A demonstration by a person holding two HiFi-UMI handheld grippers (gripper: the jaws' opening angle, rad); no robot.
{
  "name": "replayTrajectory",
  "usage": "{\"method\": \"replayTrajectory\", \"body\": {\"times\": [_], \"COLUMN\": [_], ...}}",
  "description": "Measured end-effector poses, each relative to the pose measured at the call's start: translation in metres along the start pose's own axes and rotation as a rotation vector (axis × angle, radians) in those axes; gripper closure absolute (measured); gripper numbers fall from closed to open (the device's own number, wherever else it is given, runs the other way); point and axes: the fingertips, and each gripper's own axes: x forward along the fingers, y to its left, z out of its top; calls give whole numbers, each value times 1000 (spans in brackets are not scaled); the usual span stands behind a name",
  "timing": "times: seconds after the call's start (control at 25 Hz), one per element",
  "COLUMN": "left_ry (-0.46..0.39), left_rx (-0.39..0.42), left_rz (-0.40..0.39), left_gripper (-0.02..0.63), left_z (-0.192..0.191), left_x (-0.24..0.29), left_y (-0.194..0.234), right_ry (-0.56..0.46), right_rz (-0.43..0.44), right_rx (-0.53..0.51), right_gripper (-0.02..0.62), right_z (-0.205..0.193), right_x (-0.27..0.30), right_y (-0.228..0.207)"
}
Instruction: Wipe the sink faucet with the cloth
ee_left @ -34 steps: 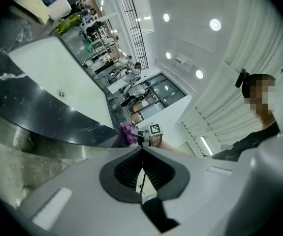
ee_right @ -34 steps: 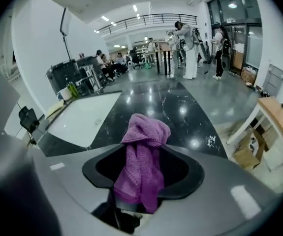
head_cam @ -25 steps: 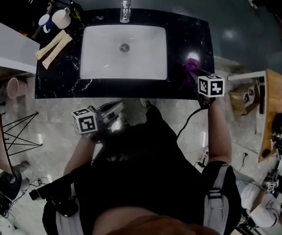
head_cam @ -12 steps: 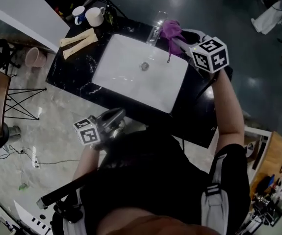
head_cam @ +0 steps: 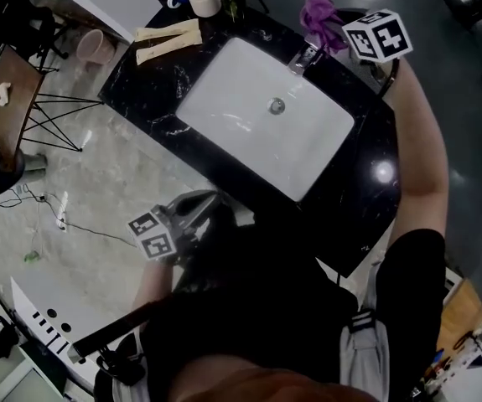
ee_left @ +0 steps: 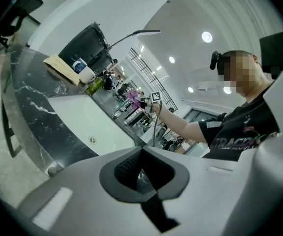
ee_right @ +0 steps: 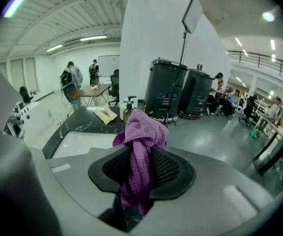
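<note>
cloth (ee_right: 142, 131): purple, soft, light, probably floppy; bunched in right gripper (ee_right: 140, 167), jaws clamped on it, just beside faucet (head_cam: 305, 58) | hold: mid-bunch, snug | left gripper (ee_left: 142, 167): jaws together, empty, off the sink (head_cam: 224, 90)

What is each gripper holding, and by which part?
The right gripper pinches the purple cloth across its bunched middle; a wad sticks out past the jaws. The left gripper is shut and holds nothing.

Pale marble floor (head_cam: 98, 187) meets glossy dark floor (head_cam: 458, 48).
</note>
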Motion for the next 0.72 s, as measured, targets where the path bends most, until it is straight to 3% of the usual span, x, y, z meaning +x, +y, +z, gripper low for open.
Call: {"method": "replayTrajectory", "body": {"times": [0.16,0.28,0.4,0.56,0.72], "left_ry": [-11,-24,-34,-21,-4], "left_rx": [-11,-12,-10,-13,-15], "left_rz": [39,46,22,-30,-68], "left_gripper": [604,604,604,604,604], "left_z": [-6,-2,4,14,22], "left_x": [-6,-14,-21,-26,-29], "left_y": [0,6,9,15,16], "right_ry": [-4,-36,-70,-127,-64], "right_rz": [-37,-45,-31,41,72], "right_rx": [130,193,172,97,50], "right_gripper": [466,471,471,471,471], "right_z": [1,-1,-7,-19,-51], "right_x": [10,8,-8,-42,-39], "right_y": [-38,-34,-1,78,131]}}
